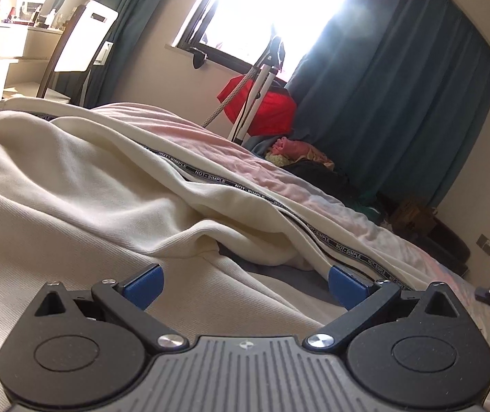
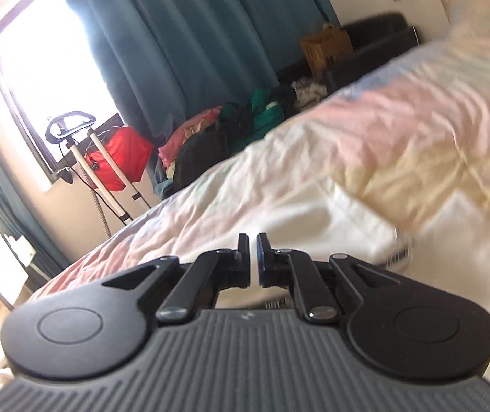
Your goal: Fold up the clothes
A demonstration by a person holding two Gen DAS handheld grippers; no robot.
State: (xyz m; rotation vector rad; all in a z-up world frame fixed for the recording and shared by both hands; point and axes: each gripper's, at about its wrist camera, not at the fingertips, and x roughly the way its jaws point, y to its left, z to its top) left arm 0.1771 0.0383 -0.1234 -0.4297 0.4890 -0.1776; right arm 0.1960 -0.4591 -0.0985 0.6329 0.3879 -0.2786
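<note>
A cream garment (image 1: 73, 185) with a black "NOT-SIMPLE" lettered tape along its seam lies rumpled on the bed. My left gripper (image 1: 245, 285) is open, its blue pads spread wide just above the garment's ribbed near edge, holding nothing. My right gripper (image 2: 253, 257) has its jaws almost together with a thin gap, and no cloth shows between them. It hovers over the bed beside a cream fold of the garment (image 2: 330, 219). The right wrist view is blurred on its right side.
The bed has a pastel pink and yellow cover (image 2: 399, 120). A red bag (image 1: 262, 106) and a white stand (image 1: 255, 99) sit by the window. A pile of clothes (image 2: 217, 134) lies on the floor by the teal curtain (image 1: 399, 103). A chair (image 1: 83, 41) stands at left.
</note>
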